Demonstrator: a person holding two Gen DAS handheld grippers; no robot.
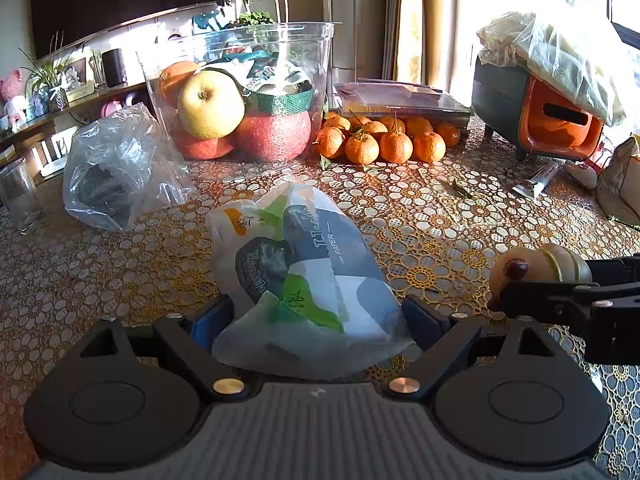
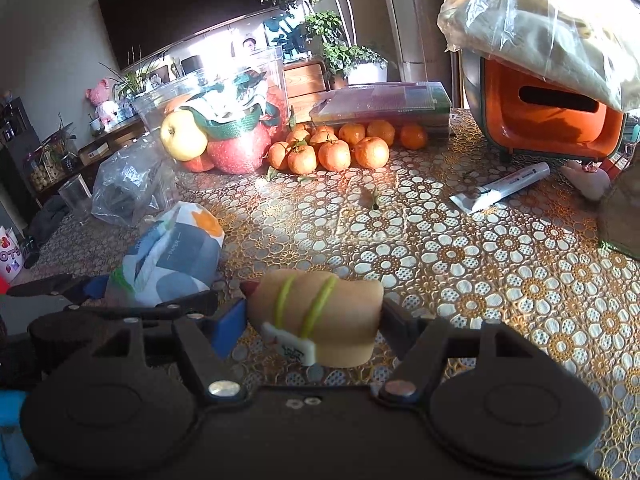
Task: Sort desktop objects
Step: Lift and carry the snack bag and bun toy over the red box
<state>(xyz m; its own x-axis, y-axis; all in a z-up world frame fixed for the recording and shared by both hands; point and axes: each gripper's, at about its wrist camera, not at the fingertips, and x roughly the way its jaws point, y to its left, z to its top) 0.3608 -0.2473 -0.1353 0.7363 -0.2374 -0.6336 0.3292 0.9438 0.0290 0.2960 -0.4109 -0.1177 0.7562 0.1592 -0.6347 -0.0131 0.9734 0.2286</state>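
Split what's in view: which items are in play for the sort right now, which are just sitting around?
In play:
- tissue pack, between the left tongs
- beige toy, gripped by the right tongs

Lying about:
- tangerines
- clear fruit tub
- tube
- crumpled plastic bag
- glass

On the tissue pack (image 1: 304, 264) lying near my edge of the table I can read "PAPER" on its grey panel; the other lettering on it is too warped to make out. The white tube (image 2: 504, 192) by the right edge carries print too small to read.
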